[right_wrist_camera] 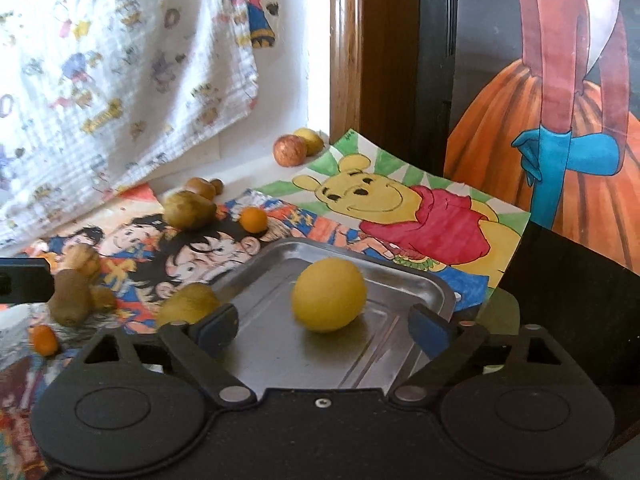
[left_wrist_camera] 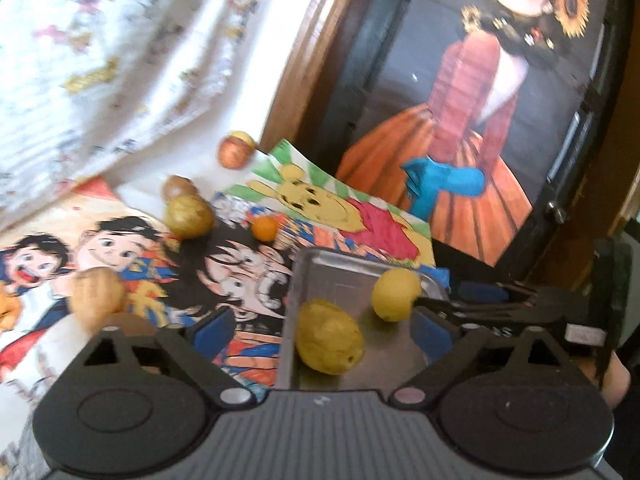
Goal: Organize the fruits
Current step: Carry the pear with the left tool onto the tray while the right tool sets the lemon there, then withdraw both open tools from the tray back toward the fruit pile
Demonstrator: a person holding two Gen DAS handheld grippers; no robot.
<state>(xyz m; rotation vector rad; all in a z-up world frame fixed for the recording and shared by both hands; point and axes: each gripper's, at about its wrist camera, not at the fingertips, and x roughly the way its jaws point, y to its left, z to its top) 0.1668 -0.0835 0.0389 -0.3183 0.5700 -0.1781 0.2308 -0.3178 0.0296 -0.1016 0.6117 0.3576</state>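
You are holding both grippers over the metal tray (right_wrist_camera: 424,284), and it is carrying two yellow fruits: the round lemon (right_wrist_camera: 329,295) sitting mid-tray and the oval lemon (left_wrist_camera: 329,335) lying near its left rim. The left gripper (left_wrist_camera: 324,330) and the right gripper (right_wrist_camera: 323,326) are both showing jaws spread wide, gripping nothing. A small orange (right_wrist_camera: 253,219) is resting beyond the tray's far edge.
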